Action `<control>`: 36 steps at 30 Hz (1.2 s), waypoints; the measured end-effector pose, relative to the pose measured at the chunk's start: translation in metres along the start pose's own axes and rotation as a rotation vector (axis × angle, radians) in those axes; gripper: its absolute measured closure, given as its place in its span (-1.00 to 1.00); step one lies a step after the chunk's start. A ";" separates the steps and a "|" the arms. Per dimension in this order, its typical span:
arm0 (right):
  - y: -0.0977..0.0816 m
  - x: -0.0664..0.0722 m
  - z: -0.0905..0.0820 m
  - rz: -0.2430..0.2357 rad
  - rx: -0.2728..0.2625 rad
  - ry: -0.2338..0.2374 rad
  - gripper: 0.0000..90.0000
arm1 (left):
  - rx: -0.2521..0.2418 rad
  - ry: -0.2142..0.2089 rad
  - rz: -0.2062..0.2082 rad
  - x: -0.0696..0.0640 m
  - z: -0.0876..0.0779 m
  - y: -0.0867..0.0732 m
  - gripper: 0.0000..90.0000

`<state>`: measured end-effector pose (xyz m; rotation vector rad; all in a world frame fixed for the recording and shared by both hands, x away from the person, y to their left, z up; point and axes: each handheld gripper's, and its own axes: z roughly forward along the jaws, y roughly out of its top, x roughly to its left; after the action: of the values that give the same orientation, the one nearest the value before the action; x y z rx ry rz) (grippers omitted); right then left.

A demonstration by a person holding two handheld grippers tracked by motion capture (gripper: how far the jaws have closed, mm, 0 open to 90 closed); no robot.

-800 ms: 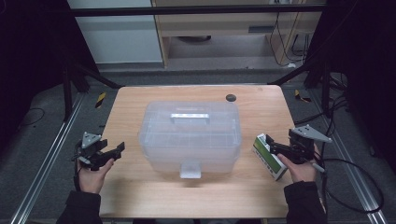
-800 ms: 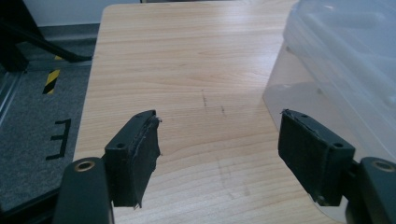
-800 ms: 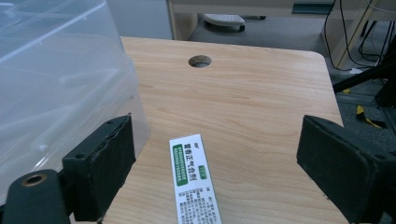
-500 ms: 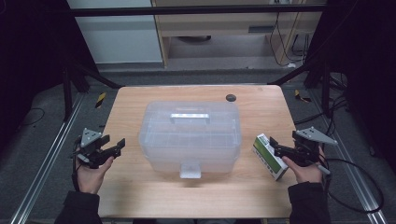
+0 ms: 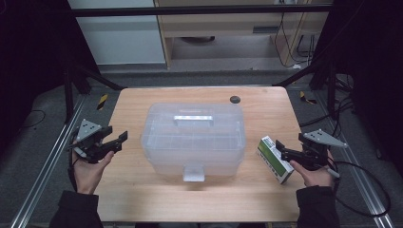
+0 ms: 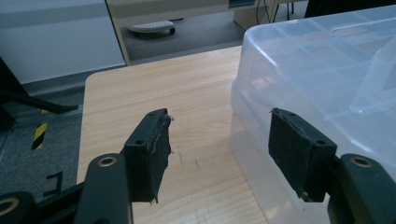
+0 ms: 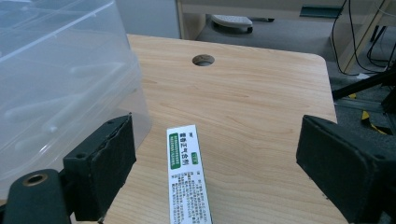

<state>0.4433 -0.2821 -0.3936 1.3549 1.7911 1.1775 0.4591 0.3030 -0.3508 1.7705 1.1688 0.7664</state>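
A clear plastic storage box [image 5: 194, 137] with a lid handle and a front latch stands in the middle of the wooden table [image 5: 142, 199]. To its right a white and green carton [image 5: 274, 159] lies flat. My right gripper [image 5: 281, 151] hovers at the carton's near end. In the right gripper view the carton [image 7: 188, 177] lies between the wide-apart jaws of that gripper [image 7: 215, 135] and neither pad touches it. My left gripper [image 5: 119, 141] is at the table's left edge, open and holding nothing. The left gripper view has that gripper [image 6: 218, 140] close beside the box wall [image 6: 322, 70].
A dark round hole [image 5: 235, 99] sits in the tabletop behind the box, toward the far right corner. Metal rails run along the floor on both sides of the table. Yellow-black tape marks [image 5: 101, 101] lie on the floor. A cabinet stands beyond the far edge.
Both hands have shifted only slightly. The carton and the box lie where they were.
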 end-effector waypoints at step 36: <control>0.001 0.007 0.005 -0.047 0.033 0.035 -0.72 | -0.023 -0.096 0.266 -0.059 0.000 0.076 -0.18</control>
<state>0.4461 -0.2739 -0.3947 1.3104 1.8642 1.1581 0.4679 0.2335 -0.2852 1.9453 0.8681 0.8348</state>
